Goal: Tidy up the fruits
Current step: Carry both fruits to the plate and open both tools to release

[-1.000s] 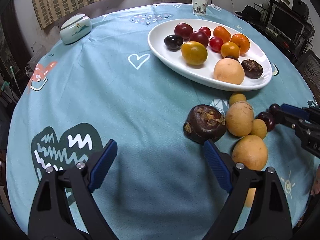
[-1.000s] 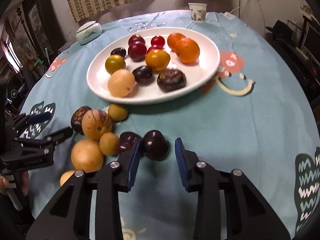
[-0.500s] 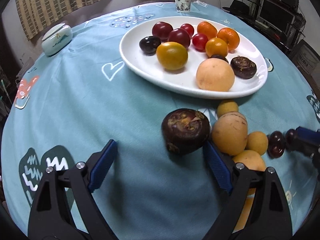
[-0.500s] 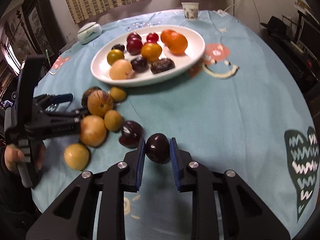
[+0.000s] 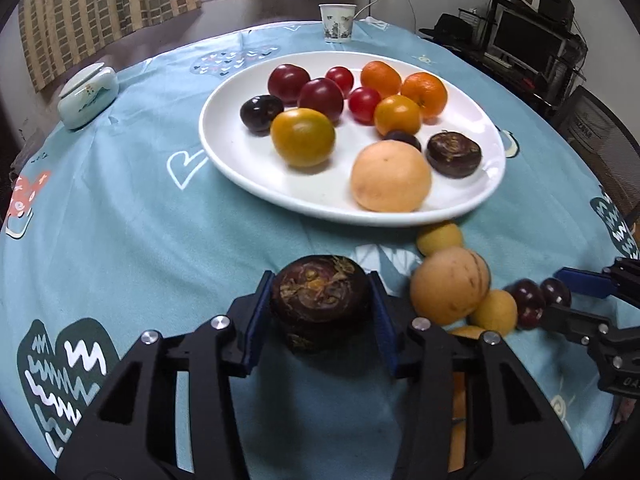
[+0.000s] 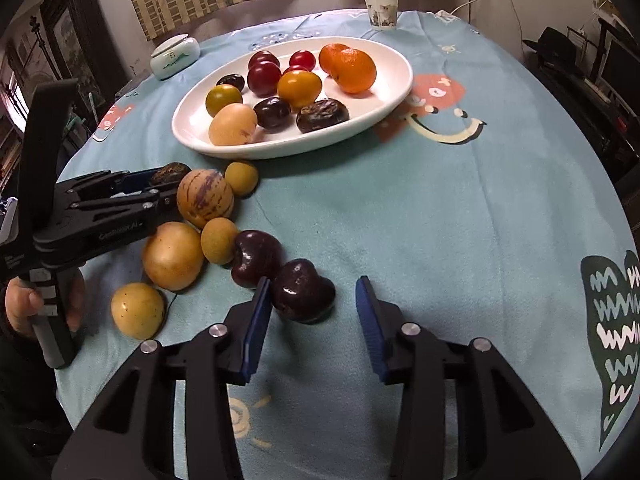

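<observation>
A white oval plate (image 5: 240,168) (image 6: 384,112) holds several fruits: red plums, oranges, a pale round fruit and a dark brown one. My left gripper (image 5: 320,308) is shut on a dark brown wrinkled fruit (image 5: 320,296) in front of the plate; it also shows in the right wrist view (image 6: 160,188). My right gripper (image 6: 312,312) is open, and a dark plum (image 6: 304,292) lies on the cloth against its left finger. A second dark plum (image 6: 256,256) and several yellow fruits (image 6: 172,256) lie beside it.
A paper cup (image 5: 337,22) stands at the table's far edge. A pale ceramic lidded dish (image 5: 88,96) sits at the far left. The round table has a teal patterned cloth (image 6: 460,220). A desk with a monitor (image 5: 524,42) stands at the right.
My left gripper has moved forward and shut on the dark brown fruit. My right gripper has opened, and the dark plum it held now rests on the cloth.
</observation>
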Demonstrator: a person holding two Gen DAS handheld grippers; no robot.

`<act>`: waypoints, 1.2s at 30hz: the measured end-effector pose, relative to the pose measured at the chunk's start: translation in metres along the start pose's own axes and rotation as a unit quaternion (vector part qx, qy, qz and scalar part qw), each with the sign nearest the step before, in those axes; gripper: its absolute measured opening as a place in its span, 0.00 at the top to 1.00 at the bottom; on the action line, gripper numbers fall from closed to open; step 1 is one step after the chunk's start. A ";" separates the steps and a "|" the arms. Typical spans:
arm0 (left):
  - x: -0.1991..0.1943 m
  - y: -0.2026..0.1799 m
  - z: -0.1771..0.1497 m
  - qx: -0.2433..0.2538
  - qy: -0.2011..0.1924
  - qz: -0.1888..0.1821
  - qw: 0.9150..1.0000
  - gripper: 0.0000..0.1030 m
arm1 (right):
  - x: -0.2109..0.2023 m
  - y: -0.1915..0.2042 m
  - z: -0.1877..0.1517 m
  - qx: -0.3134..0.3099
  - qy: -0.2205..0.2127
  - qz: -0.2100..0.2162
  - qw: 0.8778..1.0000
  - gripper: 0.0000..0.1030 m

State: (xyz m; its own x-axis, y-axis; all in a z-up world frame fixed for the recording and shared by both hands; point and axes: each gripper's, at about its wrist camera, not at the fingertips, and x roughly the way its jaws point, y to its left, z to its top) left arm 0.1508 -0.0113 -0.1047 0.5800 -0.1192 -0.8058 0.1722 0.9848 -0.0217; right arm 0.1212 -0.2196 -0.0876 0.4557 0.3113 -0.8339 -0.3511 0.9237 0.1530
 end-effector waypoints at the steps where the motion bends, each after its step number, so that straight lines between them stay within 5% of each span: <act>1: -0.002 0.000 -0.001 -0.001 0.000 -0.006 1.000 0.55 | 0.000 0.001 0.000 -0.003 0.000 0.002 1.000 0.65; 18: -0.084 0.003 0.001 -0.023 -0.060 -0.044 0.997 0.55 | -0.036 0.016 0.019 -0.012 -0.046 0.006 0.999 0.70; 36: -0.011 0.015 0.122 -0.031 -0.025 0.009 0.999 0.55 | -0.006 0.000 0.123 -0.013 -0.059 -0.015 0.998 0.70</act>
State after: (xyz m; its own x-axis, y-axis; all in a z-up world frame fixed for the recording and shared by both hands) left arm 0.2445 -0.0106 -0.0241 0.6214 -0.1059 -0.7763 0.1122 0.9926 -0.0456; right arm 0.2191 -0.1939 -0.0179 0.5599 0.3084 -0.7690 -0.3552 0.9279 0.1135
